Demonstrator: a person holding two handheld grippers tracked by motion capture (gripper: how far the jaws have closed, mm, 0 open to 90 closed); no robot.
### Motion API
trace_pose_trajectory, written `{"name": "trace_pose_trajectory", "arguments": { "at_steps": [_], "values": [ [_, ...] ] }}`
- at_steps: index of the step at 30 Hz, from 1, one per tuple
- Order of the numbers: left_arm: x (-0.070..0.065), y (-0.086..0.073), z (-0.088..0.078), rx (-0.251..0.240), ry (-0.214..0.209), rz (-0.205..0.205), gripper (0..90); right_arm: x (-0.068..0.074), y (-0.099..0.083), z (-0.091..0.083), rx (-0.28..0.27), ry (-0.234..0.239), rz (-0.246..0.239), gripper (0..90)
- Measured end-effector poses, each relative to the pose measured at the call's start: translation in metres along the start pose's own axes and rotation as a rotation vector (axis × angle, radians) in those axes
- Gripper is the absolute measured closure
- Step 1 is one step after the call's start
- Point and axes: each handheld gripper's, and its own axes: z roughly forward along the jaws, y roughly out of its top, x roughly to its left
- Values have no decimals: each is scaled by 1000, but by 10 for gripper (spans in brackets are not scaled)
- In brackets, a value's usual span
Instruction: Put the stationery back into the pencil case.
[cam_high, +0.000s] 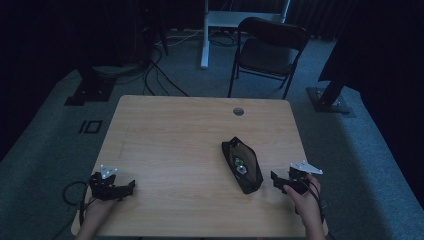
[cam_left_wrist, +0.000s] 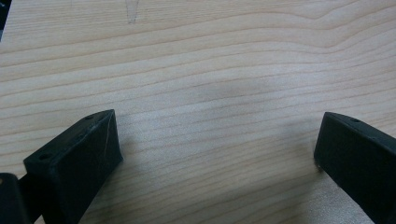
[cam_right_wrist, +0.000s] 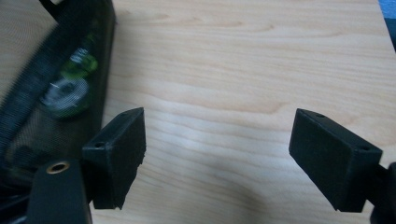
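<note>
Jaws of the right gripper (cam_high: 278, 181) gape wide just beside the black mesh pouch (cam_high: 243, 166); the left gripper (cam_high: 129, 188) gapes too, well apart.

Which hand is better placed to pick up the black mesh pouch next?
Right, probably. The right tongs sit open just beside the black mesh pouch, which lies close by their jaws. The left tongs rest far across the table, over bare wood.

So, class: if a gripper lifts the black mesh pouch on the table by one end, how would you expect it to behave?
The black mesh pouch would probably sag, since its see-through netting looks soft. The small items inside may slide toward the low end. Lying flat on the wooden table, it seems unlikely to roll, and should slide if pushed.
</note>
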Motion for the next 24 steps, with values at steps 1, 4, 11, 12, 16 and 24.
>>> {"name": "trace_pose_trajectory", "arguments": {
  "at_steps": [1, 4, 11, 12, 16, 24],
  "values": [
    [0, 0, 0, 0, 0, 0, 6, -1, -2, 0, 5, -3, -1, 185],
    [0, 0, 0, 0, 0, 0, 6, -2, -6, 1, 11, -5, 4, 176],
    [0, 0, 0, 0, 2, -3, 6, -6, -16, 4, 37, -18, -8, 147],
    [0, 0, 0, -1, 5, -7, 6, -6, -18, 4, 42, -17, -6, 146],
    [0, 0, 0, -1, 6, -8, 6, -7, -23, 7, 65, -23, -12, 135],
    [0, 0, 0, -1, 6, -8, 6, -12, -31, 8, 80, -42, -4, 140]
  ]
}}
